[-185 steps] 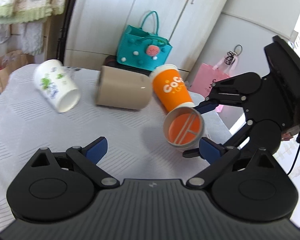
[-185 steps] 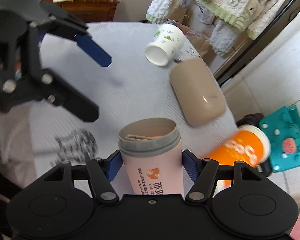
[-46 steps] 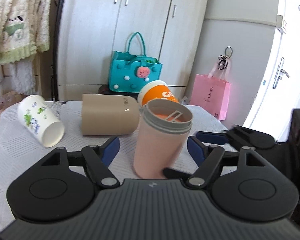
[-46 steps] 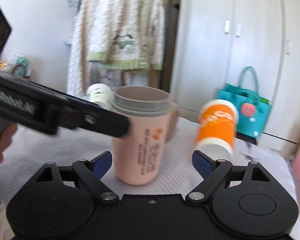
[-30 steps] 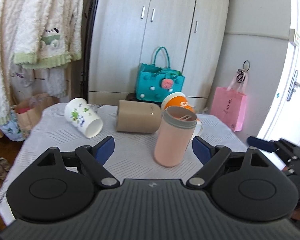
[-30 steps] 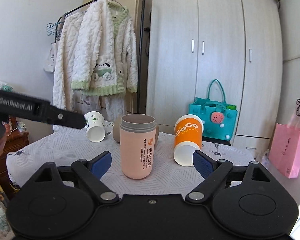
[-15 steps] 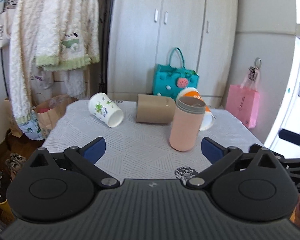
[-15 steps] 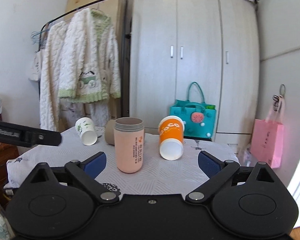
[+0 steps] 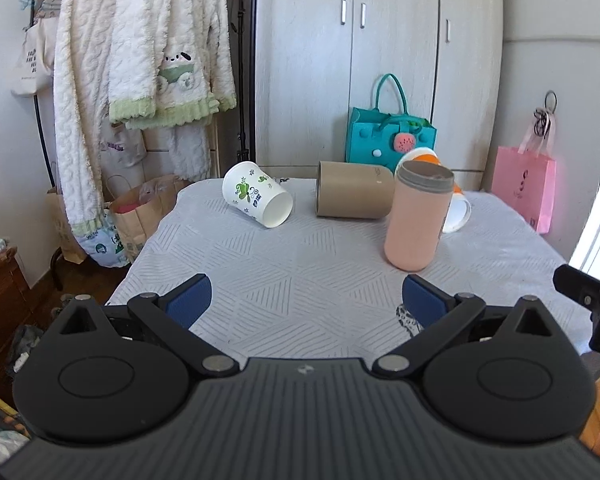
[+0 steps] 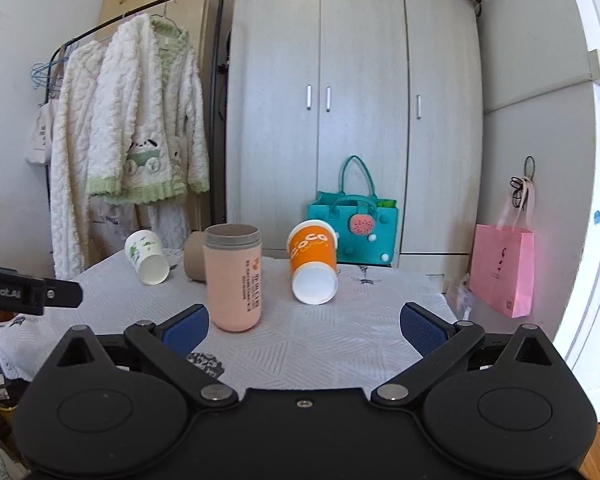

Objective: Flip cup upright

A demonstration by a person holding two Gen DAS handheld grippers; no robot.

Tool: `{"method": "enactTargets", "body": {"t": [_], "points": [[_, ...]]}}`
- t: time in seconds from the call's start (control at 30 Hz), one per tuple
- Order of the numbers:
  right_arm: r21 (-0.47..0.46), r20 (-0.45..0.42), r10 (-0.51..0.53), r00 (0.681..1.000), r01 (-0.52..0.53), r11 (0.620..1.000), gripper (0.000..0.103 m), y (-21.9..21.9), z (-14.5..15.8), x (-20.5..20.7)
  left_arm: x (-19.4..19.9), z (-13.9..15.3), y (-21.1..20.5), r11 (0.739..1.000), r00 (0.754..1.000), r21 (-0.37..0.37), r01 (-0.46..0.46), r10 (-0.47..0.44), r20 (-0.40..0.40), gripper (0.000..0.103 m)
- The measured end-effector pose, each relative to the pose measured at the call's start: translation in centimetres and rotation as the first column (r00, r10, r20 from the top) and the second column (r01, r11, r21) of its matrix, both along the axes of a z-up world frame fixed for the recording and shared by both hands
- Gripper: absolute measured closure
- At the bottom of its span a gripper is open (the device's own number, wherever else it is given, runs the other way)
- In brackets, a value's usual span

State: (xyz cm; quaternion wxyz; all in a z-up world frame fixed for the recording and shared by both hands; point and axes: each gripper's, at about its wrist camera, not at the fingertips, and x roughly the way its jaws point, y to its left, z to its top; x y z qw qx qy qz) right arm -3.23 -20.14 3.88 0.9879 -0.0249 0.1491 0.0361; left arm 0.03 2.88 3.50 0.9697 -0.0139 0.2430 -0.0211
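Note:
A pink cup with a grey rim (image 9: 416, 216) (image 10: 233, 278) stands upright on the white tablecloth (image 9: 300, 276). An orange cup (image 10: 311, 262) lies on its side, its mouth toward me; in the left wrist view it is mostly hidden behind the pink cup (image 9: 454, 208). A tan cup (image 9: 354, 195) (image 10: 193, 262) and a white floral cup (image 9: 258, 193) (image 10: 146, 257) also lie on their sides. My left gripper (image 9: 304, 300) is open and empty, well back from the cups. My right gripper (image 10: 304, 326) is open and empty, near the table's front edge.
A teal bag (image 10: 354, 226) and a pink bag (image 10: 502, 268) stand beyond the table by the wardrobe (image 10: 340, 120). Fluffy clothes hang on a rack (image 9: 140, 60) at the left. A brown paper bag (image 9: 140, 208) sits on the floor.
Both grippers have pulled back from the table, so the cups look smaller and farther. The pink cup stays upright where it was set. Both stay open.

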Motion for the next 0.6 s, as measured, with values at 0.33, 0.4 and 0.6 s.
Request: {"method": "enactTargets", "body": {"t": [0.33,0.4,0.6], "points": [[-0.022,-0.027,-0.042,0.999,0.042,0.999,0.0,0.91,-0.47,-0.19,-0.67,-0.43,-0.71,0.998,1.0,0.066,0.002,-0.001,-0.011,0.0],[-0.022,-0.038,-0.068,0.997,0.067,0.998,0.0,0.88,-0.53,-0.04,-0.68,-0.5,-0.65,0.998,1.0,0.06,0.001,0.0,-0.017,0.0],[-0.011,-0.064,-0.111,0.992,0.111,0.994,0.0,0.49,-0.74,0.46,-0.79,-0.66,-0.66,0.998,1.0,0.062,-0.025,0.026,-0.014,0.0]]}}
